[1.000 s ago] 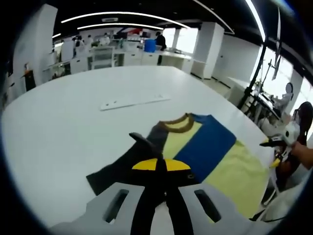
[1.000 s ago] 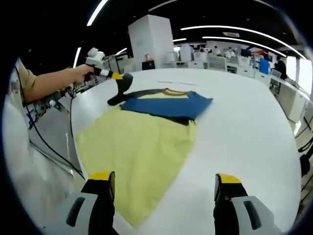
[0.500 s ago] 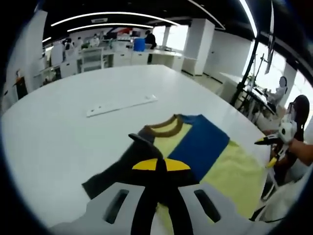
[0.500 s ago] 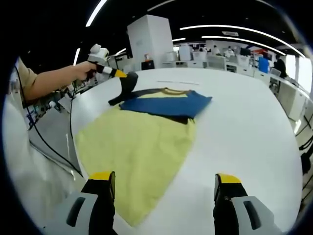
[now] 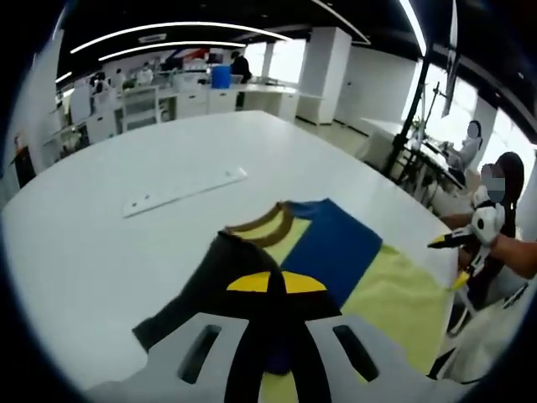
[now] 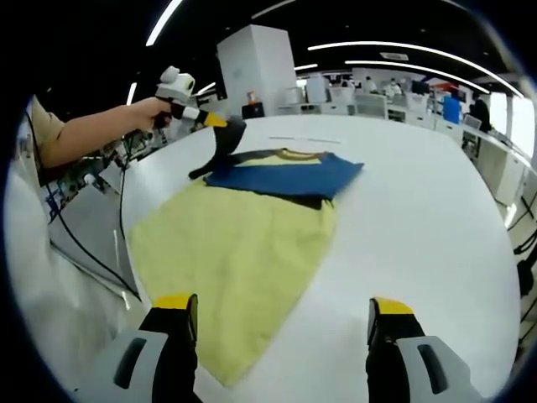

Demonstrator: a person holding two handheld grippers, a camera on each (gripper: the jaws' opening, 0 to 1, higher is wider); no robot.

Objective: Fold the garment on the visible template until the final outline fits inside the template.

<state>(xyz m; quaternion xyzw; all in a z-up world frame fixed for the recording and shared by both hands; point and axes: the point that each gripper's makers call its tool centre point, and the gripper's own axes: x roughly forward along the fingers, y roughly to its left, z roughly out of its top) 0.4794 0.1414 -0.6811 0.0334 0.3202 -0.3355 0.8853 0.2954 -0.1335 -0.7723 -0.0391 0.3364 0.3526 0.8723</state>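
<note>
In the left gripper view, the left gripper (image 5: 269, 284) has its jaws pressed together on the dark sleeve (image 5: 220, 277) of the garment (image 5: 336, 252), which rises from the white table (image 5: 101, 252) into the yellow tips. Just beyond those tips lie the brown collar (image 5: 262, 228) and the blue fold, with the pale yellow body spreading off to the gripper's right. Farther ahead and to its left a thin white strip (image 5: 185, 191) lies flat on the table, well apart from the cloth. At the far right of this view the right gripper (image 5: 457, 252) is held by a hand above the table edge; from here I cannot tell how its jaws stand.

The right gripper view settles that: the right gripper (image 6: 281, 315) has its two jaws spread wide, with nothing between them, and the yellow hem lies just ahead of the left-hand jaw. Beyond it the blue fold crosses the garment (image 6: 243, 252). To the upper left a hand (image 6: 155, 111) carries the left gripper (image 6: 220, 126), with the dark sleeve (image 6: 220, 155) hanging from its tip down to the table (image 6: 419, 243). This view shows the lifted sleeve from the side.
</note>
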